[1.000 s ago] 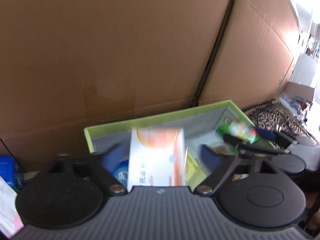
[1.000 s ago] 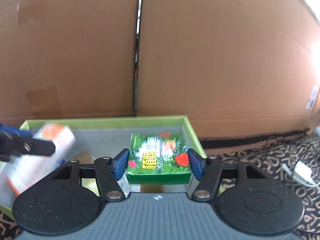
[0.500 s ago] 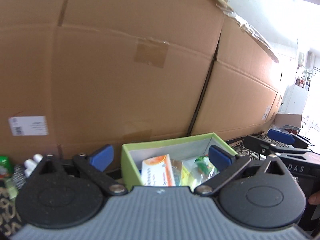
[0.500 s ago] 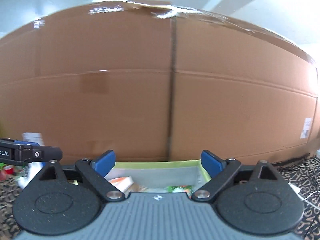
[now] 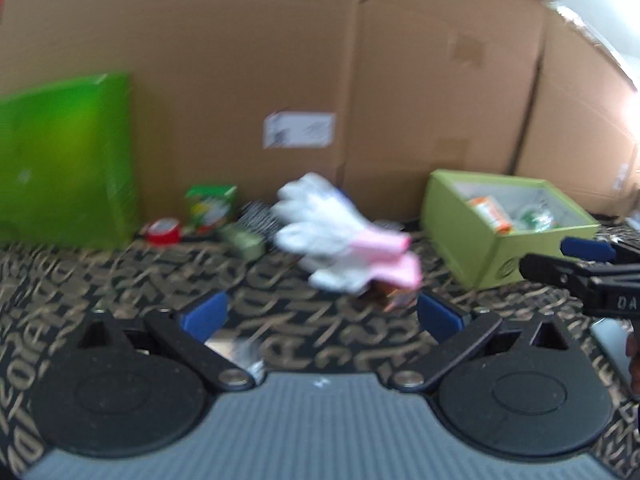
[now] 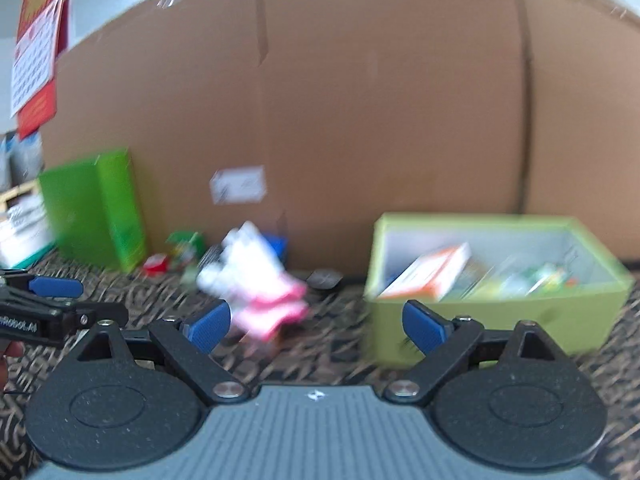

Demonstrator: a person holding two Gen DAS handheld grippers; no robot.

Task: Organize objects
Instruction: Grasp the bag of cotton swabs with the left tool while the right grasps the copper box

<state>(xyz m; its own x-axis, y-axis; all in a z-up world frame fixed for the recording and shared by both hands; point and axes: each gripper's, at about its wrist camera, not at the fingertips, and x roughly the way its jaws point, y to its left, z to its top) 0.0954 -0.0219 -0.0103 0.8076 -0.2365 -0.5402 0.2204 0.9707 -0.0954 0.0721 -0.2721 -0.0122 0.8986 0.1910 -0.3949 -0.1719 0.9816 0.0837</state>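
Observation:
A lime green open box sits on the patterned floor at the right, holding an orange-and-white carton and several small packs. White gloves with pink cuffs lie left of it. My left gripper is open and empty, hovering over the floor just in front of the gloves. Open as well, with nothing between its blue pads, my right gripper points between the gloves and the box. Each gripper shows at the edge of the other's view.
Tall cardboard boxes form a wall behind everything. A bright green box stands at the left, with a red tape roll, a small green pack and a green tube near it. A dark flat item lies by the lime box.
Both grippers let go of their packs inside the lime box, opened, pulled back and swung left. The gloves and the left-hand clutter have come into view.

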